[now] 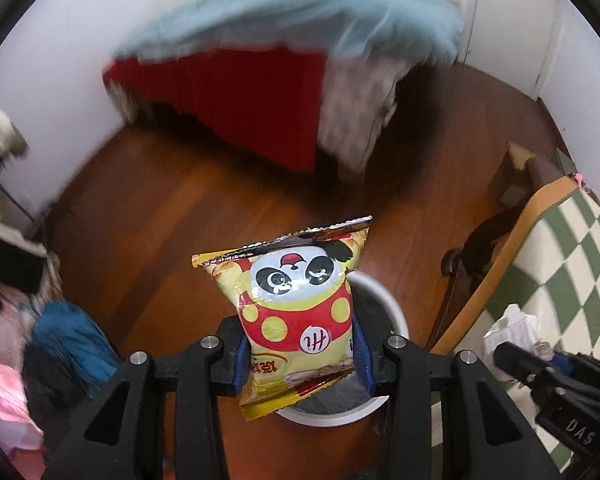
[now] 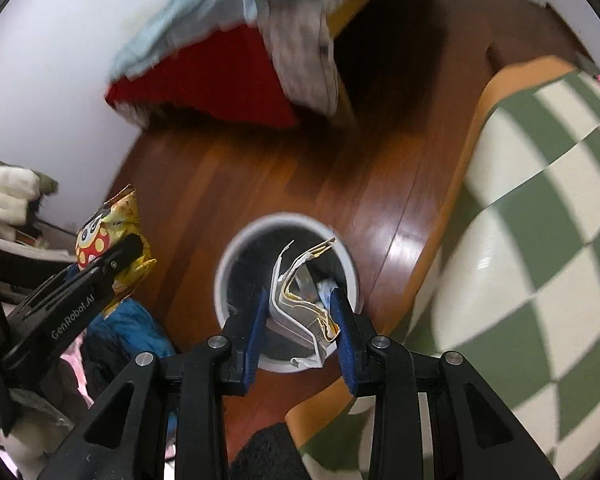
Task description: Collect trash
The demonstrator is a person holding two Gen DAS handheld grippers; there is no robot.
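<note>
While both grippers hang over the white bin [image 2: 286, 292] w/ trash clamped, it's the drop step: right gripper [image 2: 300, 320] pinches a crumpled carton [image 2: 300, 312] directly above the bin mouth. Left gripper [image 1: 300, 354] grips the panda snack bag [image 1: 296, 304] above the bin's rim; next, prob. release both so they fall inside, not onto the wood floor [image 2: 268, 176] beyond.

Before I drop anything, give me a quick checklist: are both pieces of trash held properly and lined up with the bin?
1. Left gripper shut on the snack bag: ok, both fingers press its lower half.
2. Snack bag over the bin: ok in the left view; the right view puts it to the bin's side, so cannot tell.
3. Right gripper shut on the crumpled carton: ok.
4. Carton over the bin opening: ok, the bin rim circles it in the right view.
5. Room left in the bin: ok, mostly dark liner shows, with a little trash.
6. Grippers apart: ok, a gap shows between them.
</note>
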